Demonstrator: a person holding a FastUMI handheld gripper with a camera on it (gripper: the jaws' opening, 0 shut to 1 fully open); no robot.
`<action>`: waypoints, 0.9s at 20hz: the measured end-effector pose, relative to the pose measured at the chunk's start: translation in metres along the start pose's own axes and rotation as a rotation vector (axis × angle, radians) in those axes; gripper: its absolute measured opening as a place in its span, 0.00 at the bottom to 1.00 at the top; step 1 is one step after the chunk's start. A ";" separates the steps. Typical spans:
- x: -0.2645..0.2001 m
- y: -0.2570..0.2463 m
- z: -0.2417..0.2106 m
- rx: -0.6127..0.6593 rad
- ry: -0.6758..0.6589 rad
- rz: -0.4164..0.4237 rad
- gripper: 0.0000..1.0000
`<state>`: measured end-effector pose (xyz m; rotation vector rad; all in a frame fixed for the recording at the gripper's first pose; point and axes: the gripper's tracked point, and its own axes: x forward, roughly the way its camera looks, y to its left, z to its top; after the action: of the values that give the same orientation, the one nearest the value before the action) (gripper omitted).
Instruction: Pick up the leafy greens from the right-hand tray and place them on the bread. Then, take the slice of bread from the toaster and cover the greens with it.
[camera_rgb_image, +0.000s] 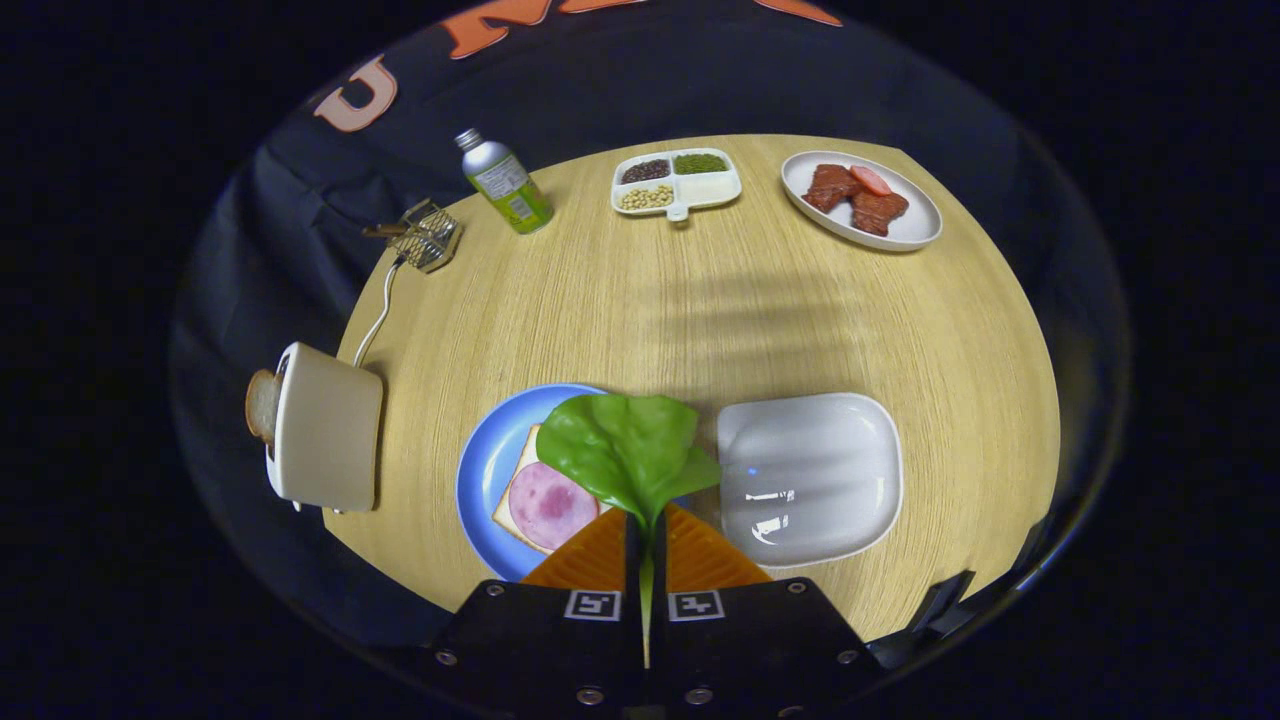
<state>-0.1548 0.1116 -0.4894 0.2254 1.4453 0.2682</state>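
Leafy greens (628, 447) hang from the gripper (645, 528), their stem pinched between the two fingers, which are drawn together until only the thin stalk parts them — both press on it, and the stalk runs back down the narrow slit between them. The broad leaf fans out just ahead of the fingertips, above the blue plate (482, 480) and covering part of it. On that plate lies a slice of bread (519, 478) with a round of ham (550, 503) on top; the leaf overlaps the near edge of both as seen from the gripper, though whether it touches them cannot be told. Just beside the blue plate, to its right, sits the white tray (810, 478), its shiny bottom bare. To the left of the plate stands the toaster (325, 440) near the table's rim, with a second bread slice (262, 403) poking from its slot and a white cord (378, 310) running away from it toward a small wire basket (428, 236). Beyond the fingers, across the wooden table (700, 320), stand a bottle (506, 183), a divided dish (676, 181) of beans and seeds, and a white plate (915, 225) carrying pieces of meat (855, 195) — all well apart from the gripper.
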 end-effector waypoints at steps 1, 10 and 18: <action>0.002 0.008 -0.003 -0.017 0.009 0.008 0.03; 0.020 0.056 -0.004 -0.107 0.048 0.061 0.04; 0.029 0.073 -0.008 -0.206 0.037 0.046 0.15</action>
<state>-0.1628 0.1899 -0.4953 0.0866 1.4388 0.4583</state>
